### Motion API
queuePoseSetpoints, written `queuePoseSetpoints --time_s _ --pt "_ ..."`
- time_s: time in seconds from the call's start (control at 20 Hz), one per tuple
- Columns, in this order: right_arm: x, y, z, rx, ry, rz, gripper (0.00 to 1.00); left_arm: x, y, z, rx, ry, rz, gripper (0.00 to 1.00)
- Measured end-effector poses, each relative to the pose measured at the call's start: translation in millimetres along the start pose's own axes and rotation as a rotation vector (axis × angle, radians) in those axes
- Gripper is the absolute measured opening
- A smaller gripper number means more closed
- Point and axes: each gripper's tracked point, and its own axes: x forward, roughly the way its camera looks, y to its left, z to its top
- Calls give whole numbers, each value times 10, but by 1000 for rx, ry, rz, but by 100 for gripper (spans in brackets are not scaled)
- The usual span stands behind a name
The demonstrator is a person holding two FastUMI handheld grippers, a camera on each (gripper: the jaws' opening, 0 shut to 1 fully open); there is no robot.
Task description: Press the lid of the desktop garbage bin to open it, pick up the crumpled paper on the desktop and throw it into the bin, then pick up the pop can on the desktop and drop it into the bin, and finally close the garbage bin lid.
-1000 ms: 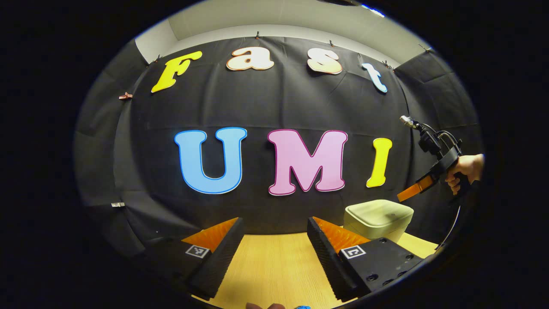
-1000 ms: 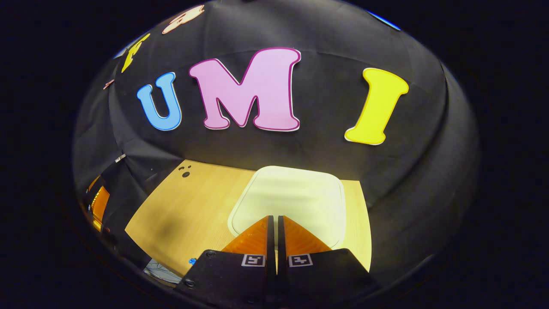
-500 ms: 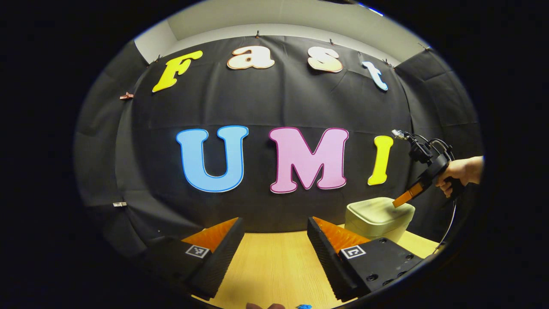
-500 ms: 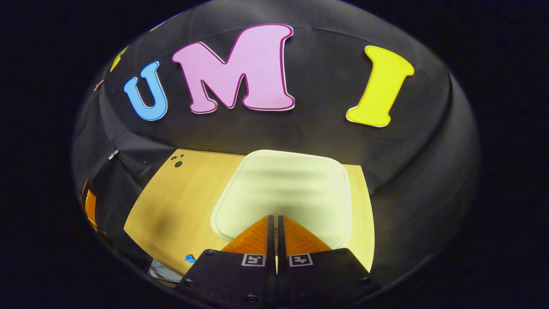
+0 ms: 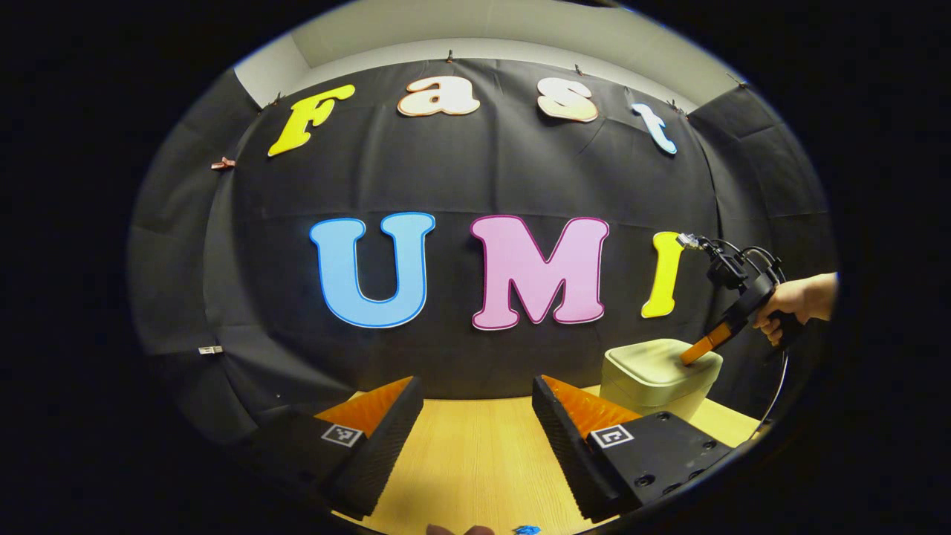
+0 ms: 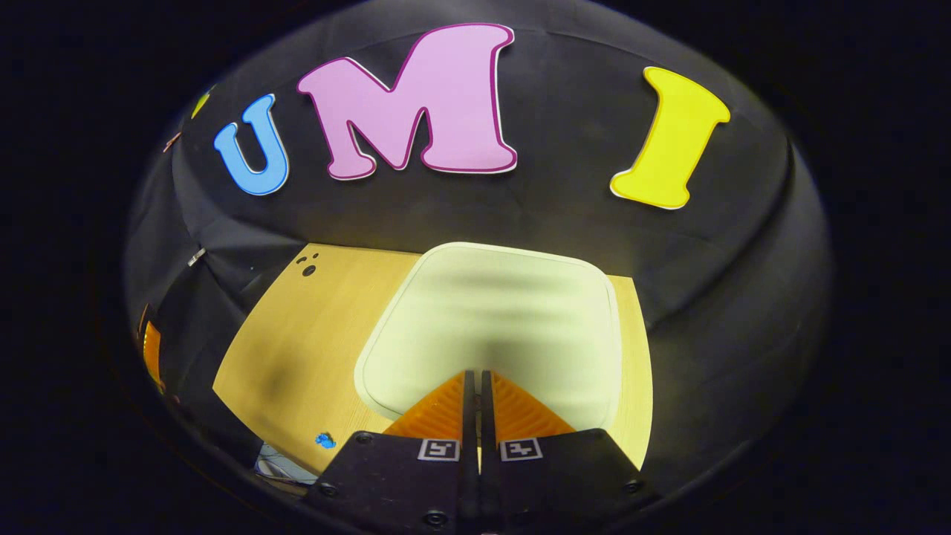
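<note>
A pale cream desktop bin [image 5: 657, 379] with its lid down stands at the right rear of the wooden table [image 5: 475, 453]. In the right gripper view the lid [image 6: 498, 319] lies just below my right gripper [image 6: 475, 374], whose fingers are shut with nothing between them and whose tips rest on the lid's near part. The left gripper view shows that same gripper [image 5: 687, 360], held by a hand [image 5: 799, 301], slanting down onto the lid. My left gripper [image 5: 475, 397] hovers open over the table, well left of the bin.
The black cloth wall stands close behind the bin. A small blue scrap [image 6: 325, 440] lies near the table's front edge. Dark dots [image 6: 307, 266] mark the table's far left corner. Bare wood stretches left of the bin.
My right gripper has come down from above the bin until its tips rest on the lid; the lid looms larger in its view. The left gripper has barely moved.
</note>
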Motion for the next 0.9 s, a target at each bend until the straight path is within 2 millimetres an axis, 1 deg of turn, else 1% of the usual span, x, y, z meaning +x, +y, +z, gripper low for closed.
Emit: queuePoseSetpoints --time_s 0.1,0.15,0.2,0.3,0.35,0.4,0.5,0.65,0.75,0.9 --pt "-2 5 -36 -8 4 20 5 -3 8 -4 -3 -2 2 96" --pt "16 -6 -18 -2 -6 27 5 -7 17 -9 -4 -3 5 95" --pt "-10 -8 -22 15 -8 31 5 5 19 -8 -6 -1 6 95" --pt "-50 -25 66 44 -49 18 5 1 6 -36 -11 5 2 96" --pt "-97 -80 95 36 -61 -7 5 -6 17 -51 -13 6 4 96" --pt "-96 -66 108 30 -83 -12 5 4 23 -32 -13 5 4 96" --pt "-158 -51 200 27 -129 -13 5 8 15 -20 -9 3 3 95" --pt "-310 -52 436 25 -236 -18 5 -1 3 -21 -6 2 -2 95" --pt "-460 -58 594 36 -311 -23 5 -11 -1 -25 -9 4 -5 95" --pt "-645 -83 746 36 -396 -40 5 -1 -16 -42 -2 12 -12 96"
